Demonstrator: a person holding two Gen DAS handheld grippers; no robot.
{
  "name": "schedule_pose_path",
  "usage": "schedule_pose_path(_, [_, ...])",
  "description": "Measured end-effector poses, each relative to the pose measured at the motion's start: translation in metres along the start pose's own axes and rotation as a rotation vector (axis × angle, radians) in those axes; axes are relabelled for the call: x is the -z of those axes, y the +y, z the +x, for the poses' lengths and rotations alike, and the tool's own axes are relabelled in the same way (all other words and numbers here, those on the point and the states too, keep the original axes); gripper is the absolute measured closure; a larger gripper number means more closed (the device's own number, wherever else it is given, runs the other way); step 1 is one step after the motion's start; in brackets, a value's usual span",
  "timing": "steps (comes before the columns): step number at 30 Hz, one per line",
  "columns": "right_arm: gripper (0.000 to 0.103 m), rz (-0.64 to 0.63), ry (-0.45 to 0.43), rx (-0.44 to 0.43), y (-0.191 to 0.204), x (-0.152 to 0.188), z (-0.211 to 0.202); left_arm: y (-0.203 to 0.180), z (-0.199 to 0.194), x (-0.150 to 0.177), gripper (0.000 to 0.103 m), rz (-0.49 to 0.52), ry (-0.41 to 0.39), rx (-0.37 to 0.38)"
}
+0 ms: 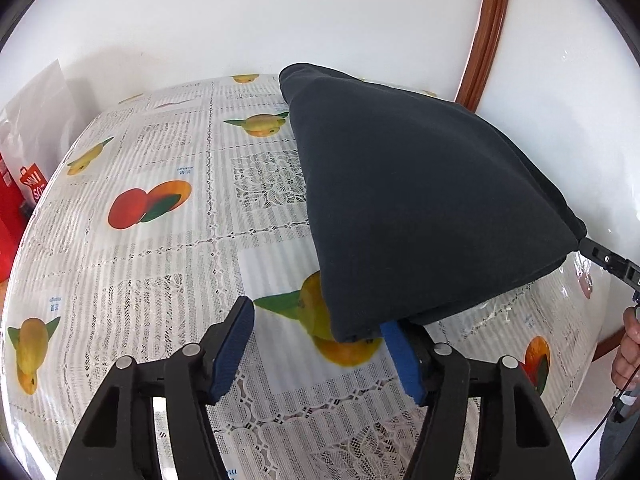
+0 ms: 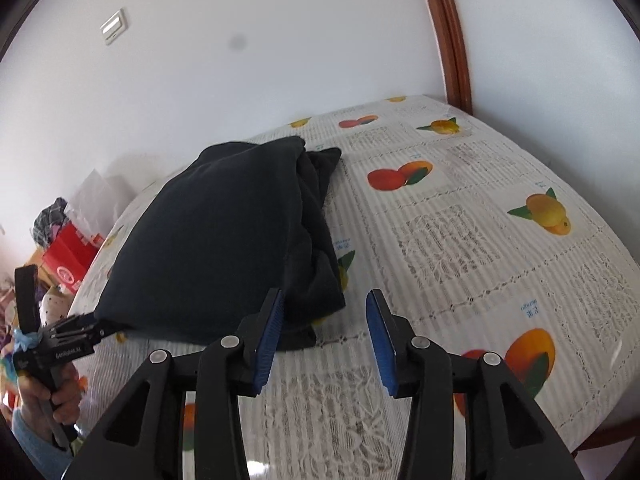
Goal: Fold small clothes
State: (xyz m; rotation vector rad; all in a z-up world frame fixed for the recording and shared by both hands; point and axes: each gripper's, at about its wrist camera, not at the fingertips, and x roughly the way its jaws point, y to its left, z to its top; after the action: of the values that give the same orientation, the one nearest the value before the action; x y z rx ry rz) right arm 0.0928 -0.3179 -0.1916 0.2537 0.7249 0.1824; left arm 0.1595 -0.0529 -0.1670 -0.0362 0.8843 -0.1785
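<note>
A dark navy garment lies folded on the fruit-print tablecloth. My left gripper is open at the garment's near left corner; the cloth drapes over the tip of its right pad. In the right wrist view the same garment lies as a thick folded stack with bunched layers on its right side. My right gripper is open and empty at the garment's near right corner, its left pad against the cloth edge. The other hand-held gripper shows at the garment's left corner.
The table stands against a white wall with a brown wooden frame. A red box and white bags sit off the table's left side, along with mixed clutter. A hand shows at the right edge.
</note>
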Motion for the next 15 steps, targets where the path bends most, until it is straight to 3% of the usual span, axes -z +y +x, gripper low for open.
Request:
schedule_pose_path(5, [0.061, -0.041, 0.051, 0.005, 0.015, 0.008, 0.021, -0.007, 0.001, -0.005, 0.084, -0.019, 0.014, 0.055])
schedule_pose_path(7, [0.063, -0.008, 0.047, 0.016, 0.018, 0.006, 0.034, -0.010, 0.000, -0.006, 0.087, -0.017, 0.005, 0.027])
schedule_pose_path(8, [0.079, 0.000, 0.049, 0.005, 0.019, 0.004, 0.039, -0.009, -0.001, -0.006, 0.090, -0.019, 0.002, 0.022])
schedule_pose_path(9, [0.089, 0.007, 0.048, -0.016, 0.021, 0.001, 0.044, -0.008, -0.002, -0.005, 0.090, -0.021, -0.001, 0.016])
schedule_pose_path(15, [0.094, -0.004, 0.006, 0.024, 0.030, -0.027, 0.072, -0.003, -0.007, 0.001, 0.090, -0.050, 0.011, 0.009])
